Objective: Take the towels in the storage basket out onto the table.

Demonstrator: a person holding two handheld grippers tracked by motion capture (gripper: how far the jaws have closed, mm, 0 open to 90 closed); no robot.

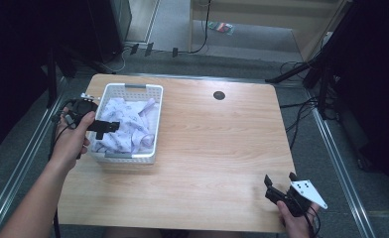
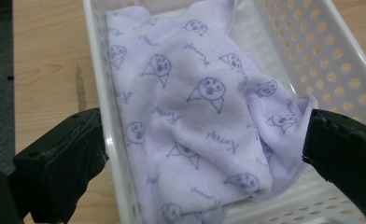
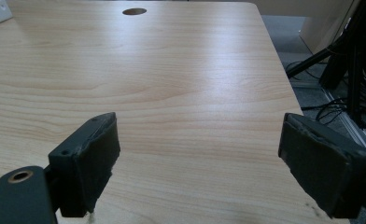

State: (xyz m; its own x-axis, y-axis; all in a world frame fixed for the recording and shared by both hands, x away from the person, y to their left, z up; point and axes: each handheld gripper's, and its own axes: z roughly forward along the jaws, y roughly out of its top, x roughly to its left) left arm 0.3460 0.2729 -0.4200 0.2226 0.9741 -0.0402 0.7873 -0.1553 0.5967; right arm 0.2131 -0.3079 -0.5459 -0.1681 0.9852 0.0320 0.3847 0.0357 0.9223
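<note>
The left tool [image 2: 204, 154] is held released over the lilac cloth [image 2: 195, 116] in the white basket [image 2: 109, 135], seemingly for a grasp, while the right tool [image 3: 197, 163] is kept released, idle over the bare counter [image 3: 172, 70].

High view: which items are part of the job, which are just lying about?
In the job: cloth, basket, left claw open over the cloth.
Lying about: right claw open over bare table, table hole, floor cables.
</note>
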